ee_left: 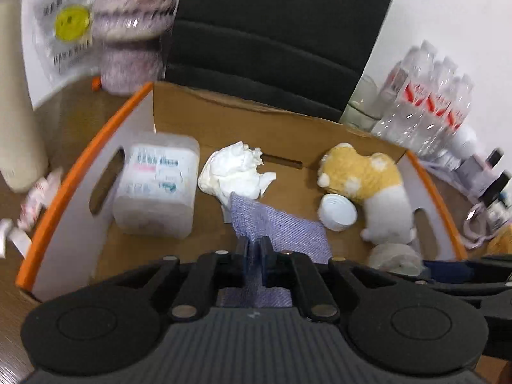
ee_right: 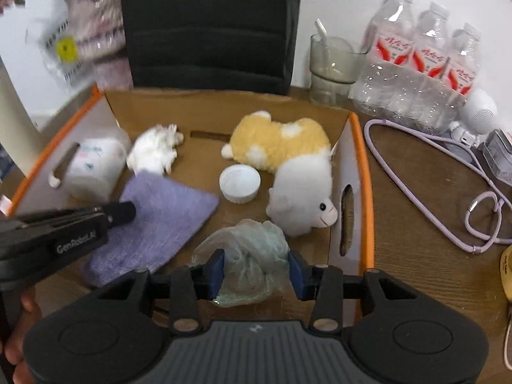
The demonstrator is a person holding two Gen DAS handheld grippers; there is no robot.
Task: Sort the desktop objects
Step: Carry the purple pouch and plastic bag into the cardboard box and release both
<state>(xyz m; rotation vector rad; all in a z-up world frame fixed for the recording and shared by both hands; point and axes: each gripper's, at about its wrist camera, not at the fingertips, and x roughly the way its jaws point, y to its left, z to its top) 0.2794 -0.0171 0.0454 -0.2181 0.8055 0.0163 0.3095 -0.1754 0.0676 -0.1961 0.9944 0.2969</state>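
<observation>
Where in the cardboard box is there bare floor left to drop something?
Bare floor lies behind the white cap, between the crumpled tissue and the plush toy. The front is crowded by the purple cloth and the plastic bag.

Box [ee_right: 361,160] crowded – bare floor [ee_right: 204,118] only along back wall.

On the side of my left gripper [ee_right: 123,212], seen from my right wrist camera, white lettering is reading "GenRobot.AI". Nothing else is coming through clearly. The water bottles [ee_right: 422,60] on the bench are wearing white labels with red marks and a red script I am not able to read. The white tub [ee_left: 158,182] in the cardboard box is showing blue-green and pink printed lines, too blurred to make out. A clear packet [ee_left: 64,28] with a yellow round sticker is carrying dark print, smeared past reading.
</observation>
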